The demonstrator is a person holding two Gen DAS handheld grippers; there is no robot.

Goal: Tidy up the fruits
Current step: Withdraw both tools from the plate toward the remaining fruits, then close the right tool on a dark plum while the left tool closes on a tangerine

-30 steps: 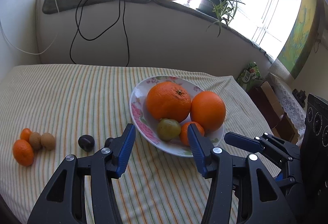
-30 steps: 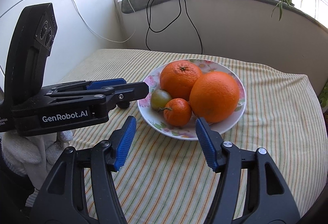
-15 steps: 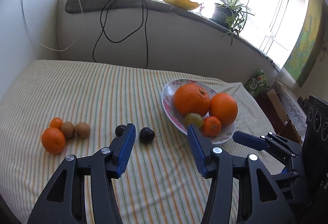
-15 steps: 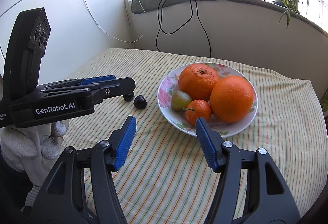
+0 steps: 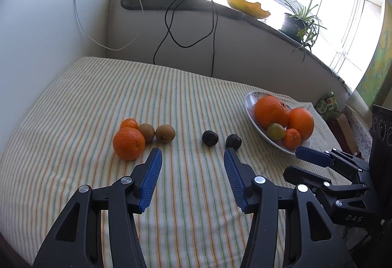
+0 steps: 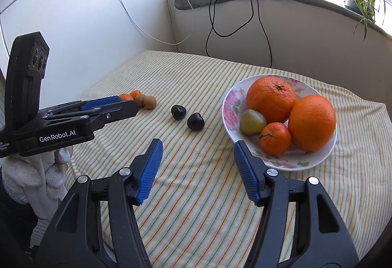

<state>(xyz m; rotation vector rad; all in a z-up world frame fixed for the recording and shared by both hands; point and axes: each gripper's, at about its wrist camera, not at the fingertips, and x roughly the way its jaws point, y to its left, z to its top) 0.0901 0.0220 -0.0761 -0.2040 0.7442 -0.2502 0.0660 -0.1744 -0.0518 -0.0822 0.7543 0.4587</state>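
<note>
A flowered plate (image 6: 316,162) (image 5: 250,101) holds two big oranges (image 6: 270,99), a small mandarin (image 6: 275,138) and a green fruit (image 6: 252,121). On the striped cloth lie two dark plums (image 5: 210,138) (image 5: 233,141), two kiwis (image 5: 165,133), an orange (image 5: 128,143) and a small mandarin (image 5: 129,123). My left gripper (image 5: 192,156) is open and empty, just short of the plums and kiwis. Left of the plate, my right gripper (image 6: 197,148) hangs open and empty over the cloth.
The table stands against a white wall on the left and a low ledge (image 5: 171,3) behind, with cables (image 5: 186,30) hanging down. On the ledge are a potted plant (image 5: 297,23) and a yellow dish (image 5: 247,7). A gloved hand (image 6: 31,179) holds the left gripper.
The left gripper has swung left, from facing the plate to facing the loose fruit on the cloth. The right gripper has also shifted left, so the plate now sits further right in its view.
</note>
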